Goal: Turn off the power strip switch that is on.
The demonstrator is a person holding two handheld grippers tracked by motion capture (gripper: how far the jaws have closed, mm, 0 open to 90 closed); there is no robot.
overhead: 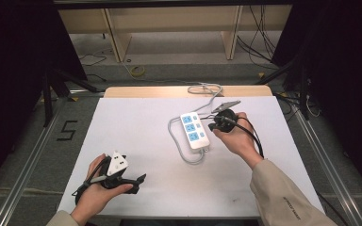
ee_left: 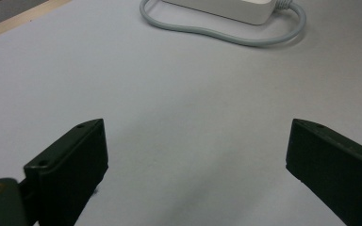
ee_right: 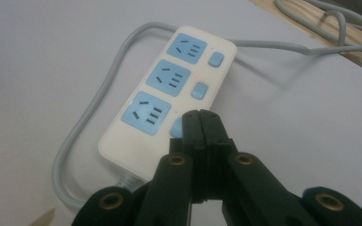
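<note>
A white power strip with three blue sockets and three blue switches lies right of the table's middle, its grey cable looped around it. My right gripper is shut with nothing between its jaws. In the right gripper view its closed tips sit over the nearest switch of the strip and partly hide it; whether they touch it I cannot tell. My left gripper rests at the front left, open and empty. In its own view the gripper is over bare table, with the strip far ahead.
The table has a white cover and a wooden far edge. The strip's cable runs off the far edge to the floor. Metal rails flank the table; wooden shelving and loose floor cables lie beyond.
</note>
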